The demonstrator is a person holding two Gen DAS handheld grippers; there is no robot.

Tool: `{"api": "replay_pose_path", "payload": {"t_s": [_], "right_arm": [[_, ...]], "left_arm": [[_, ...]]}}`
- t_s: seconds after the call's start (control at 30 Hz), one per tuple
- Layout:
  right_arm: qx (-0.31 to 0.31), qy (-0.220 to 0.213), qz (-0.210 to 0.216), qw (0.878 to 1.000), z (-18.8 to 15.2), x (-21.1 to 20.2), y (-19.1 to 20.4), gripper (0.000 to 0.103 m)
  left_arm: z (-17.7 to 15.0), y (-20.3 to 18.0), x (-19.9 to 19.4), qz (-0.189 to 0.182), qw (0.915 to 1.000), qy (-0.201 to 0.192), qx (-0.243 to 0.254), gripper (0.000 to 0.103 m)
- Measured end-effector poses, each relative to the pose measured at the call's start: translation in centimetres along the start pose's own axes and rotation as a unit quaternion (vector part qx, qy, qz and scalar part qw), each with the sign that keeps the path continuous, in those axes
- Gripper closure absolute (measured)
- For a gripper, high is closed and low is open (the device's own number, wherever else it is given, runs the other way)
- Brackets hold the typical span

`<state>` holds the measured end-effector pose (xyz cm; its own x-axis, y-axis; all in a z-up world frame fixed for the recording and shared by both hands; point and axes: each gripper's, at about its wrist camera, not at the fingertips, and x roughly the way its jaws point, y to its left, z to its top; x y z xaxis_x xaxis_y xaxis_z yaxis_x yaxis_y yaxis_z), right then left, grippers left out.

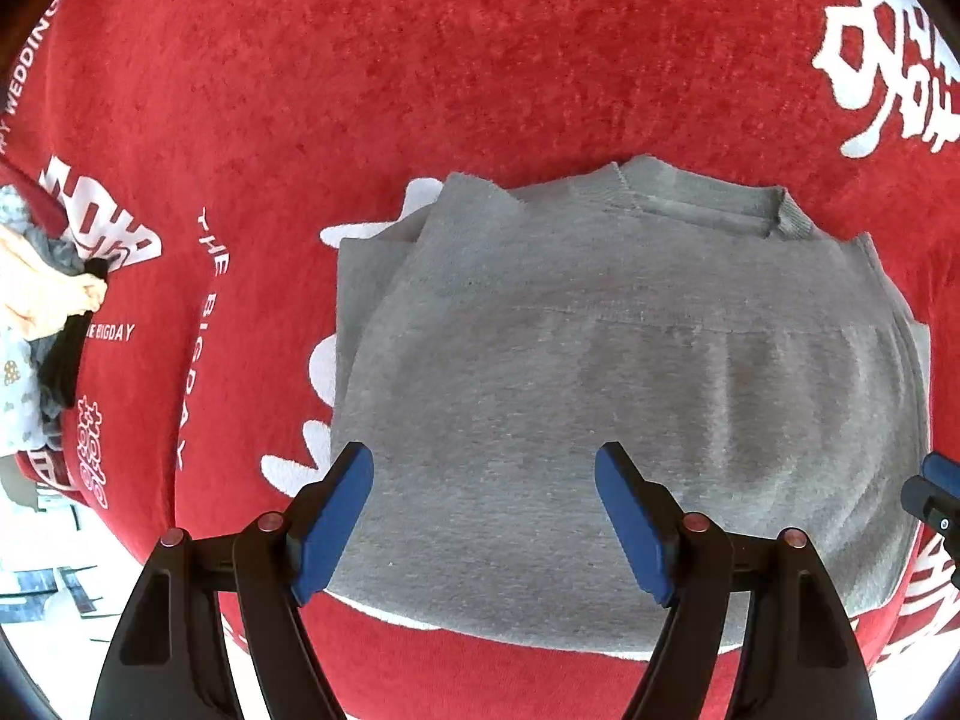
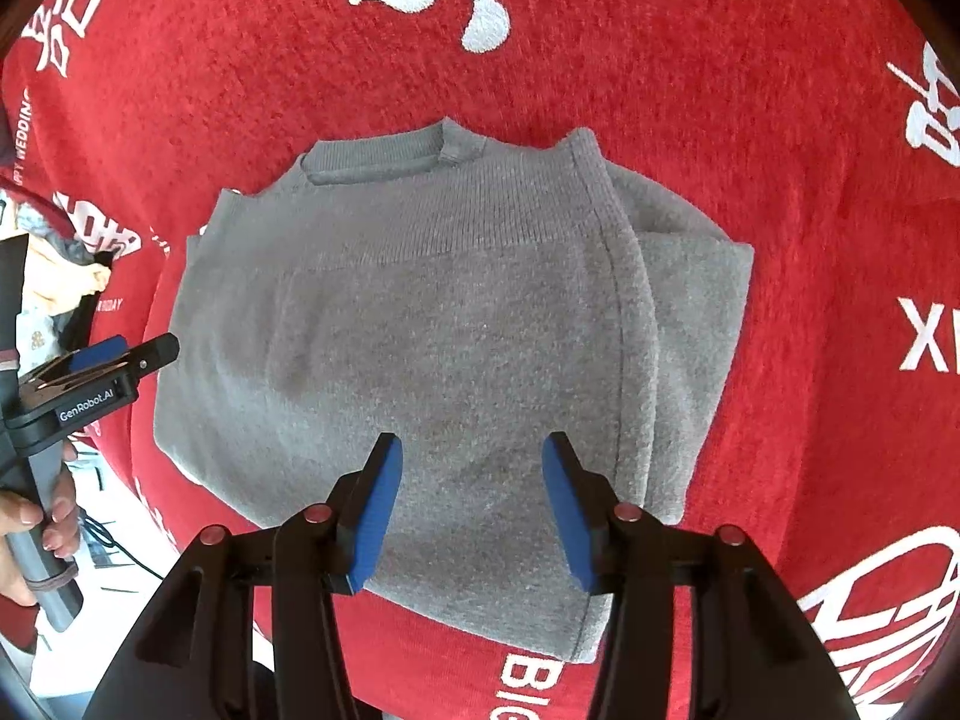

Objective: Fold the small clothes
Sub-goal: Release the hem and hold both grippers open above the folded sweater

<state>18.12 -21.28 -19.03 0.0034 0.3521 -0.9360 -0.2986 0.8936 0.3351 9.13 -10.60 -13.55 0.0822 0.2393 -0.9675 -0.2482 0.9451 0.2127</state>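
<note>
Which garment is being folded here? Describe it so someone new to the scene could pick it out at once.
A red cloth with white lettering covers the work surface. In its middle, below both pairs of jaws, lies a grey knit sweater, folded into a compact block with its ribbed collar at the far edge. Plain, grey and neatly flat, it stands apart from the jumbled pile of clothes at the cloth's left edge.

Both grippers, left gripper (image 1: 485,516) and right gripper (image 2: 472,507), apparently empty, jaws apart.

Red cloth (image 1: 480,60) lies bare (clothes pile (image 1: 36,312) leftward).
</note>
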Motion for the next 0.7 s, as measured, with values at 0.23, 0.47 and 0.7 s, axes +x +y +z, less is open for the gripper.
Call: {"api": "replay_pose_path", "payload": {"t_s": [0.23,0.47,0.7], "right_arm": [[-0.007,-0.002,-0.001,1.000,-0.1,-0.3,-0.1,0.050],[-0.011,-0.003,0.000,1.000,-0.1,-0.3,0.1,0.050],[-0.036,0.000,-0.019,0.999,-0.7,-0.2,1.9,0.050]], "left_arm": [[0.0,-0.3,-0.2,0.002,1.0000,-0.001,0.005,0.025],[-0.2,-0.5,-0.2,0.010,0.9999,-0.004,0.010,0.025],[-1.3,0.2,-0.1,-0.002,0.9999,-0.010,0.008,0.025]]}}
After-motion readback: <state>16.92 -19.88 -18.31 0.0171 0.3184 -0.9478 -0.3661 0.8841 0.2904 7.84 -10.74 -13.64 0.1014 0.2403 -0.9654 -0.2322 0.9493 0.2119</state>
